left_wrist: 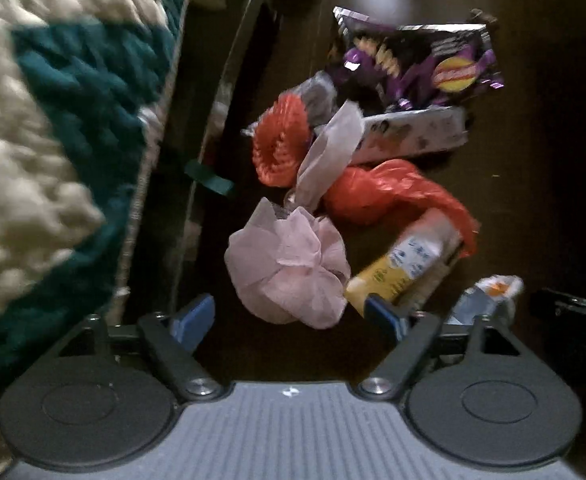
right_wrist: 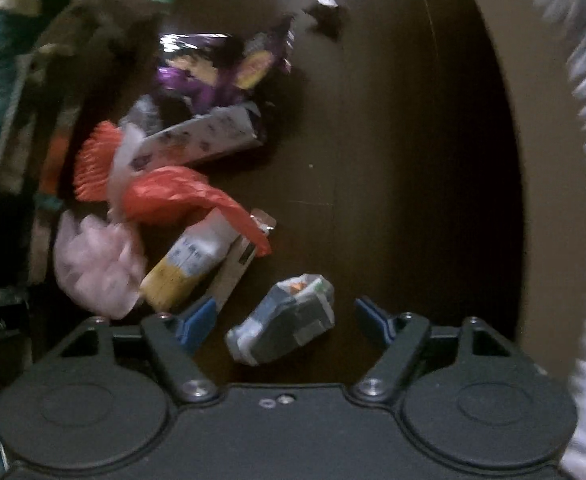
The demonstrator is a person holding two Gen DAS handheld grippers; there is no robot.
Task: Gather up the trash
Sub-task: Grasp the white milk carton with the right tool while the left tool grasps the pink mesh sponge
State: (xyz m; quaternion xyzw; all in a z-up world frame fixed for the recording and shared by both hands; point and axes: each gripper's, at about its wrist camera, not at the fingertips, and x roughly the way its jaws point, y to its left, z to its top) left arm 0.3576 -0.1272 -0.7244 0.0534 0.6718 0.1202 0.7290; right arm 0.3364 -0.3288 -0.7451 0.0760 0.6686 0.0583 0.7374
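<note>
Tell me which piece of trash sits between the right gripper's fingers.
The small blue-grey carton. It lies alone between the open right gripper's fingers; the yellow carton and pink wad lie off to the left.

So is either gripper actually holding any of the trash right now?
No. Left gripper is open over the pink wad; right gripper is open around the grey-blue carton, not gripping it.

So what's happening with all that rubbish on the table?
Someone is tidying up trash with two hand-held grippers. The left gripper hangs open over a pink crumpled wrapper. The right gripper is open around a small grey-blue carton, not squeezing it yet. A purple snack bag and orange plastic lie further off.
</note>
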